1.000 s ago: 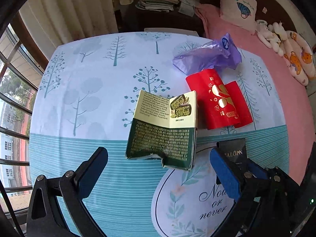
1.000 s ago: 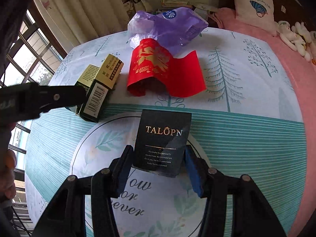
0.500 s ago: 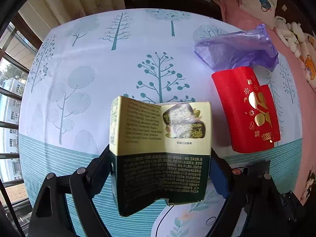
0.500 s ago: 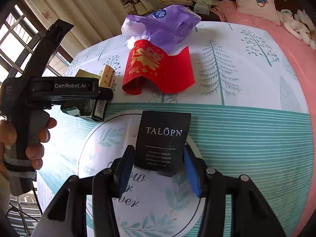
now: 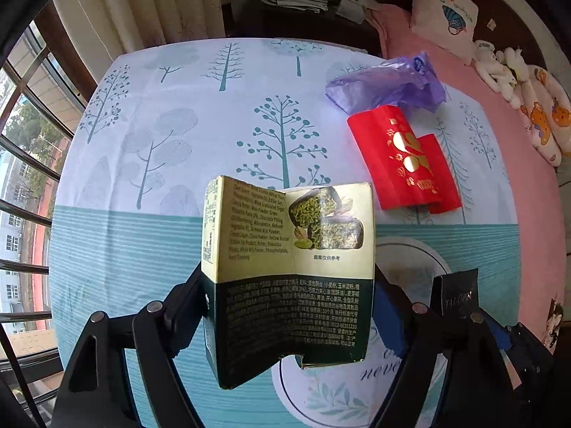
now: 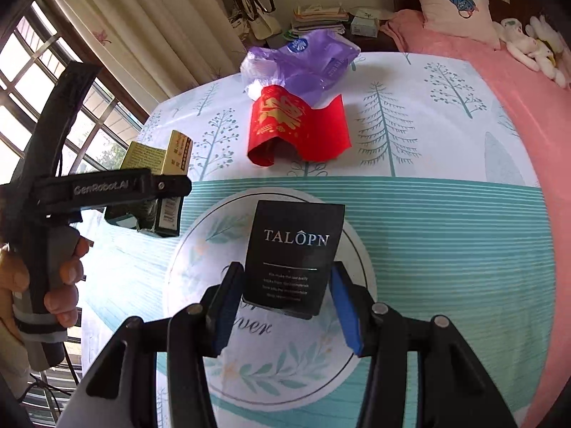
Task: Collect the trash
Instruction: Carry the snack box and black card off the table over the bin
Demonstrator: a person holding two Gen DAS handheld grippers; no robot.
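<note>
Fingers [image 5: 185, 299] grip green box [image 5: 289, 271]

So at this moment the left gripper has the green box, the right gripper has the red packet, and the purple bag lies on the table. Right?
Not quite: the right gripper holds the black packet, as the right wrist view shows. The red packet lies on the table. The rest stands.
</note>
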